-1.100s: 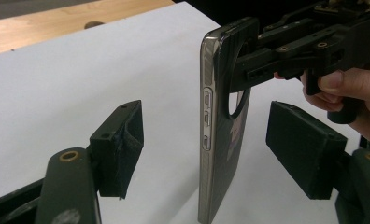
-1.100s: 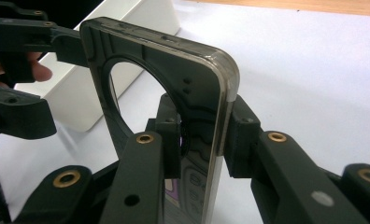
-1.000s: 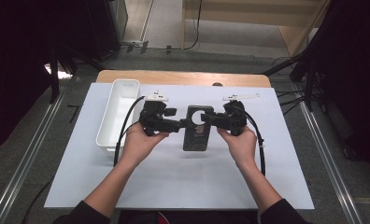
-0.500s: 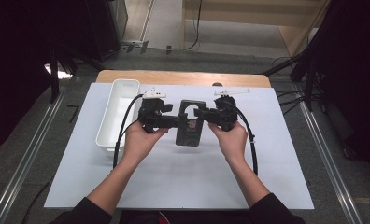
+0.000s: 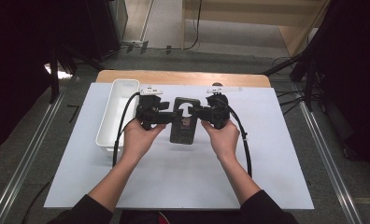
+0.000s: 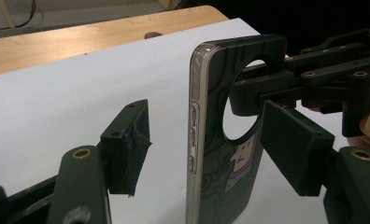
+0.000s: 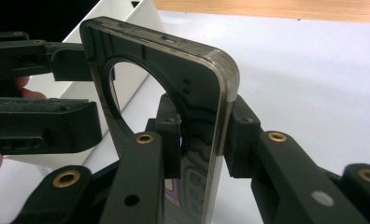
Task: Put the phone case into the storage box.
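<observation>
Phone case (image 5: 183, 122) — dark, with a large round cutout near its upper end and a small cartoon print lower down — held off the white mat (image 5: 267, 154), just right of the white bin (image 5: 117, 116), between the two grippers.

Right gripper (image 5: 202, 113): clamped on the case's right edge, one pad on each face, seen close in the right gripper view (image 7: 202, 135) with the silver rim of the case (image 7: 174, 93) pinched between the black jaws. Gripped by the right hand (image 5: 223, 135).

Left gripper (image 5: 167, 116): jaws apart and just closing in, straddling the case's left edge. In the left gripper view (image 6: 206, 144), case (image 6: 220, 130) standing on edge between the pads — left pad (image 6: 129, 144) clearly apart from the side with the buttons, right pad (image 6: 295, 144) near the printed face; touching or not, cannot tell. Held by the left hand (image 5: 138, 137), just right of the bin.

Bin lying lengthwise along the mat's left side, close beside the left hand. Wooden table edge (image 5: 183, 77) showing beyond the mat, past the bin's far end.
</observation>
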Demonstrator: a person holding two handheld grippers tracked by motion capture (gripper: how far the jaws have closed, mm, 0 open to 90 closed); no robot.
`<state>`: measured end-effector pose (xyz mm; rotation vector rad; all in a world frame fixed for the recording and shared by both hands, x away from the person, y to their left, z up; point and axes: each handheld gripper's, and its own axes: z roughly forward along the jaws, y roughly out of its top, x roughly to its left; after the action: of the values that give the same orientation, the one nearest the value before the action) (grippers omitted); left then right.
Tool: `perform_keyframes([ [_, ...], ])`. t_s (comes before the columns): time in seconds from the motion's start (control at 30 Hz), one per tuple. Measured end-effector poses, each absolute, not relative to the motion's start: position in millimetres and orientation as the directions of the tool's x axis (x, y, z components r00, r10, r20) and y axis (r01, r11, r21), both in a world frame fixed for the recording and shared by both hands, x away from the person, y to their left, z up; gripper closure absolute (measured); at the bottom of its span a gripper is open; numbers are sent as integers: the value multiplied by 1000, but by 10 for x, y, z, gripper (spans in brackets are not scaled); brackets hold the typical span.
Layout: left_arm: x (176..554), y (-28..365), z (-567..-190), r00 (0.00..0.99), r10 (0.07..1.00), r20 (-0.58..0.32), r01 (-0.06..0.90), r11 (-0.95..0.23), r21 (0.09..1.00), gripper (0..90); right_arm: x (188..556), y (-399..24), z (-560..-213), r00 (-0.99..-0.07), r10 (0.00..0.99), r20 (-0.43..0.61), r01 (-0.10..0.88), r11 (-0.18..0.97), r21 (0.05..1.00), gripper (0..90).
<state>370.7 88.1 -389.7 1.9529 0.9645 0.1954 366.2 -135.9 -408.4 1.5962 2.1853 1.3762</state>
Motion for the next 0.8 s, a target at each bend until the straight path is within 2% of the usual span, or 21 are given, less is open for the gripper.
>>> perform_keyframes([
  [0.3,3718,848,-3917,665,719,-204,550,-286,785,357,3648,-1352,-4097,-446,804,393,704,43,709,703],
  [0.63,3709,833,-3915,651,736,-188,553,-289,782,487,3612,-1337,-4080,-443,813,379,699,48,713,702],
  [0.8,3700,825,-3910,648,739,-183,546,-283,789,488,3607,-1350,-4072,-437,816,379,699,42,714,702],
])
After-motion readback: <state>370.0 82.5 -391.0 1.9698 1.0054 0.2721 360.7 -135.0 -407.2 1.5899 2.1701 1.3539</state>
